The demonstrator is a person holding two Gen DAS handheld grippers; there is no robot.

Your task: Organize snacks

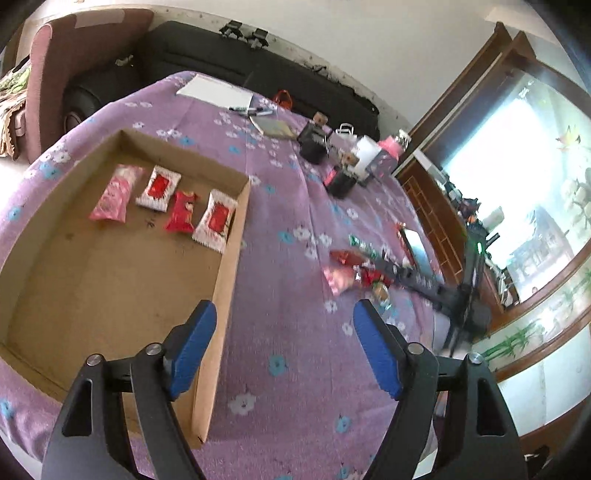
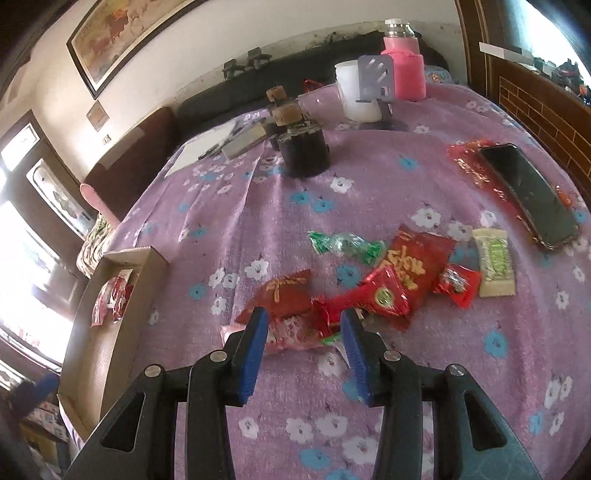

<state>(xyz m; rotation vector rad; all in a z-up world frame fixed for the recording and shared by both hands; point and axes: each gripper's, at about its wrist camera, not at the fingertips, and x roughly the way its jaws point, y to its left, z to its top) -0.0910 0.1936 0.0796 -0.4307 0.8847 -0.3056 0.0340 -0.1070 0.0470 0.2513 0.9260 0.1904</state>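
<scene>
Print on snack wrappers too blurred; no text legible.

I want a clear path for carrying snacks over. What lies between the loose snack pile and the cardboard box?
Only bare floral tablecloth lies between the snack pile and the cardboard box, seen in the right wrist view.

A purple tablecloth printed with white and blue flowers covers the table ahead of the tools. Beyond its far edge a black sofa stands against a white wall, where a framed painting hangs up and left. A pink armchair sits far left. Bright windows glare on the left, and dark wooden panelling rises on the right.
</scene>
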